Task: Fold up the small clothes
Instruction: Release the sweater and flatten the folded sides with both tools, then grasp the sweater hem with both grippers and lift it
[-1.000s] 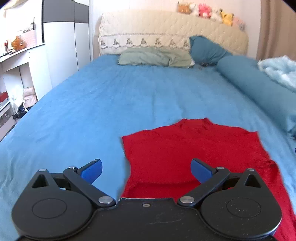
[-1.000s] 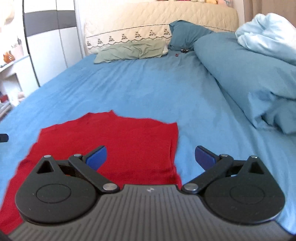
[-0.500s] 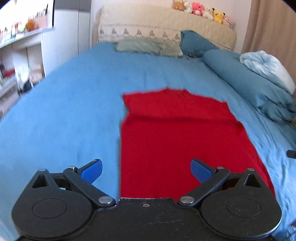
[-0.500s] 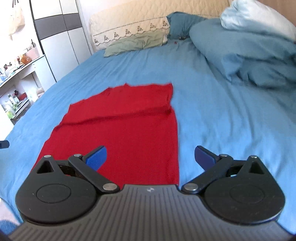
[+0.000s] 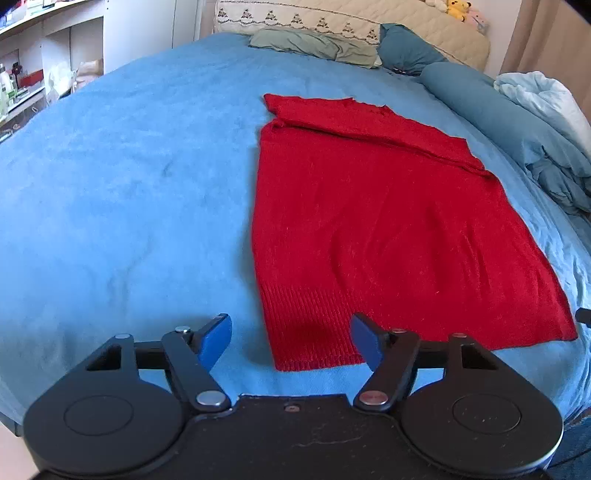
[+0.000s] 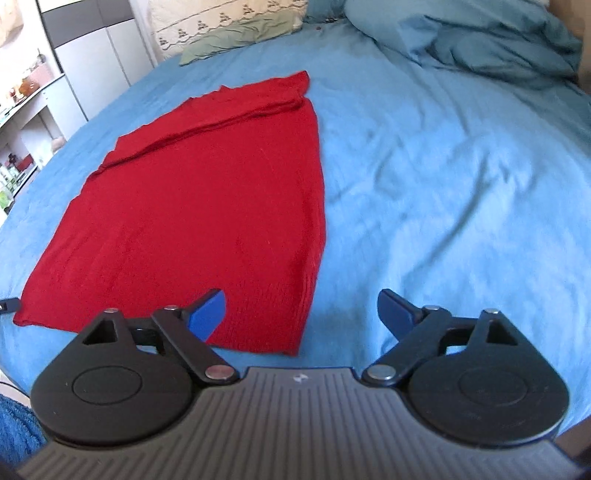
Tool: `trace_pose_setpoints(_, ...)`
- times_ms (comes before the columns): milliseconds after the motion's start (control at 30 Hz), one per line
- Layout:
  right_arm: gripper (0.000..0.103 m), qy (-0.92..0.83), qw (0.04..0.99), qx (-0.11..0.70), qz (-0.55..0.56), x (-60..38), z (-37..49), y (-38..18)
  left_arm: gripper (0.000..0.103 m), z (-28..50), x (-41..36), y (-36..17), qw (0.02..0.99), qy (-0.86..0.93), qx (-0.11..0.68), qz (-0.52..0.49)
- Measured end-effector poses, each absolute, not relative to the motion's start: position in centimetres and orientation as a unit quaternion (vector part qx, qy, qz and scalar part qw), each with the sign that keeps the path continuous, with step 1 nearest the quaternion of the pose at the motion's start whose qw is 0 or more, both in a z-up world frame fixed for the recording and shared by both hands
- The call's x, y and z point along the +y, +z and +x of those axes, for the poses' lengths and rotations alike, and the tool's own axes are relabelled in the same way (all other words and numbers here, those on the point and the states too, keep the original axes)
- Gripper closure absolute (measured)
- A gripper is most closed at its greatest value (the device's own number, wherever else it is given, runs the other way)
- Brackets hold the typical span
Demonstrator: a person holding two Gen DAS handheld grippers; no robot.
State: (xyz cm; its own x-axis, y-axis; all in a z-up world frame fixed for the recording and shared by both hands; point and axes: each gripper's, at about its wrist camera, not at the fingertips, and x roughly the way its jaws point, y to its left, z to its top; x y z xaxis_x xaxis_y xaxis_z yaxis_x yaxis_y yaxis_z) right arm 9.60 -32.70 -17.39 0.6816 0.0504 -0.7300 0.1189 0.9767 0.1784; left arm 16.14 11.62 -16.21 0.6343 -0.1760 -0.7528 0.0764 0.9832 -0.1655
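Note:
A red knit garment (image 5: 376,221) lies flat on the blue bed sheet (image 5: 129,184), its far end folded over in a band and its ribbed hem nearest me. My left gripper (image 5: 291,338) is open and empty, hovering over the hem's left corner. The garment also shows in the right wrist view (image 6: 199,206). My right gripper (image 6: 303,314) is open and empty over the hem's right corner. The tip of the other gripper shows at each view's edge.
A rolled blue duvet (image 5: 517,122) and pale blanket (image 5: 543,96) lie along the right side. Pillows (image 5: 317,44) and a quilted headboard (image 5: 369,22) are at the far end. Shelves (image 5: 33,74) and a wardrobe (image 6: 96,48) stand to the left.
Both grippers have pulled back toward the foot of the bed and tilted down; the whole garment and its near hem have come into view. Both jaws stay open.

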Motion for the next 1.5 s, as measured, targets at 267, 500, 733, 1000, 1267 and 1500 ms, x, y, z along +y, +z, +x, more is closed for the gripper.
trace_pose_setpoints(267,0.022,-0.039,0.906,0.406,0.114,-31.3,9.8,-19.6,0.041,16.5,11.2,-17.4,0.905,-0.058,0.418,-0.056)
trace_pose_setpoints(500,0.042,-0.045,0.912,0.398,0.083,-29.7,9.5,-19.7,0.061,16.6,10.8,-17.6,0.904,-0.058,0.422,-0.044)
trace_pose_setpoints(733,0.076,-0.037,0.915,0.396,0.063,-28.9,9.3,-19.4,0.096,16.5,9.7,-17.2,0.902,-0.074,0.425,-0.025)
trace_pose_setpoints(1000,0.081,-0.031,0.919,0.379,0.099,-30.3,9.3,-16.3,0.098,15.6,9.9,-13.6,0.915,-0.083,0.393,-0.034)
trace_pose_setpoints(1267,0.082,0.000,0.925,0.348,0.153,-32.1,11.3,-10.3,0.098,17.3,11.1,-7.6,0.926,-0.090,0.355,-0.096)
trace_pose_setpoints(1500,0.082,0.034,0.935,0.293,0.195,-34.6,20.2,-3.6,0.099,26.4,11.1,-1.4,0.944,-0.079,0.301,-0.112)
